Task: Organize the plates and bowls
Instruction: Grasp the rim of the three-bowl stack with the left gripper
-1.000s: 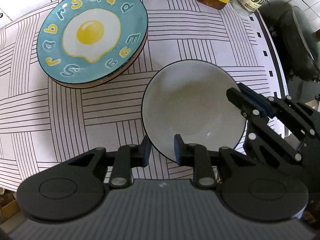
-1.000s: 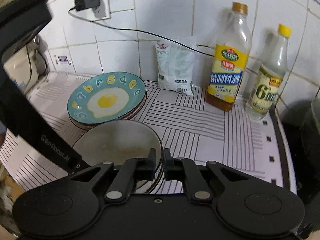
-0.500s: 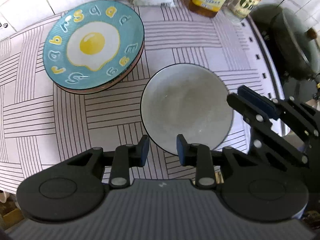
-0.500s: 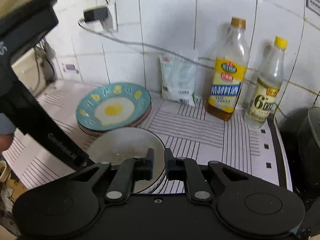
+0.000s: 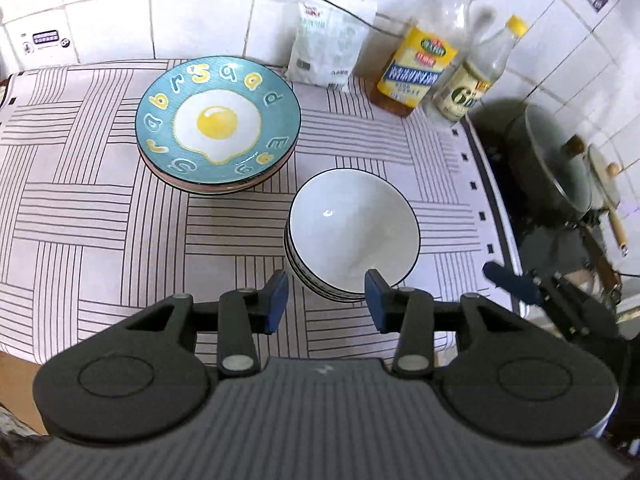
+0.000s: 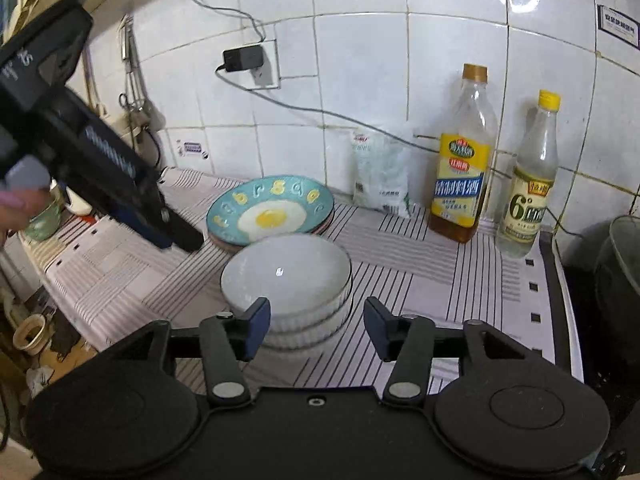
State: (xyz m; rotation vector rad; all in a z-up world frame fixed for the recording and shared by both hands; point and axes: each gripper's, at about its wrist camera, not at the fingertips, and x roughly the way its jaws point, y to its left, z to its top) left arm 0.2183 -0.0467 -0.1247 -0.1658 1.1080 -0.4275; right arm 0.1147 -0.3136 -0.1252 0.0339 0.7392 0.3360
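Both our left gripper (image 5: 326, 295) and right gripper (image 6: 316, 322) gape wide, holding nothing, above stacked white bowls (image 5: 352, 236) near the worktop's front edge; teal egg-print plates (image 5: 218, 124) sit behind.

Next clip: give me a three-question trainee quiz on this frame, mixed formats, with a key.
1. True or false: the left gripper is shut on the white bowl stack.
2. Multiple choice: the fried-egg plate lies A) on top of other plates, B) inside the bowls, C) alone on the striped mat.
3. Fill in: the two bottles stand against the wall beside a white ____.

Key
1. False: its jaws are spread, and so are those of the right gripper.
2. A: plate rims show beneath it.
3. Bag, left of the yellow-label bottle and the clear bottle.
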